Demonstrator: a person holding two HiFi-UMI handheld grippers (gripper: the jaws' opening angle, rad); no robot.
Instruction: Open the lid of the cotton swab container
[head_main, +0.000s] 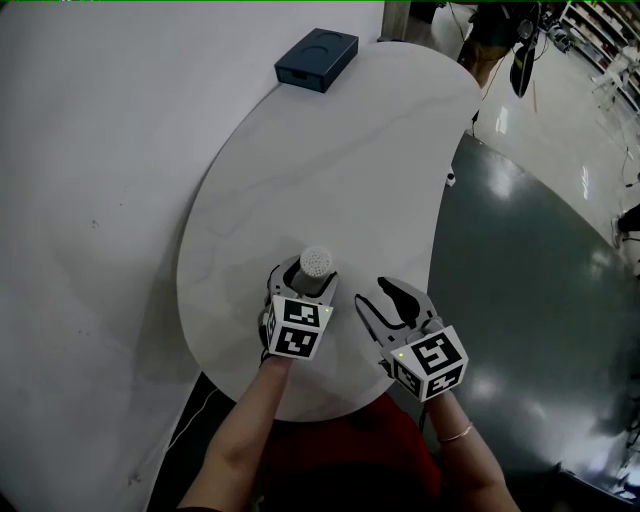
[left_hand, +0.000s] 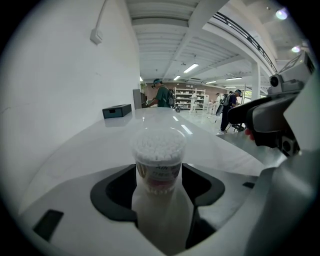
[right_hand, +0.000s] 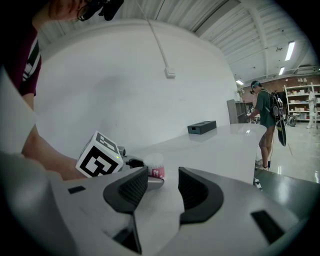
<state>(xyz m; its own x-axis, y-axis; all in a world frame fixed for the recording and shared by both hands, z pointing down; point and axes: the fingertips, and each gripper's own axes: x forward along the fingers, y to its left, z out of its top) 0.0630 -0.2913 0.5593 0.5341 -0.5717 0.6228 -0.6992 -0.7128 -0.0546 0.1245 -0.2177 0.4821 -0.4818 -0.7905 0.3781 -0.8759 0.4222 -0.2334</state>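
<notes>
Wall (head_main: 100, 150) at left. Dark box (head_main: 316, 59) at far edge of white table (head_main: 330, 170), against wall. Left gripper (head_main: 310, 285) near table's front edge, jaws closed on sides of cotton swab container (head_main: 318, 262). Container upright, white swab heads showing at top. Right gripper (head_main: 391, 301) just beside it, jaws apart, nothing between them. Grey floor (head_main: 520, 260) at right.

In the head view only the top of the cotton swab container (head_main: 317, 262) shows; its body is hidden behind the left gripper (head_main: 303, 290). In the left gripper view its foot blurs away between the jaws and its label is unreadable. In the right gripper view one jaw of the right gripper (right_hand: 162, 187) partly covers it.
</notes>
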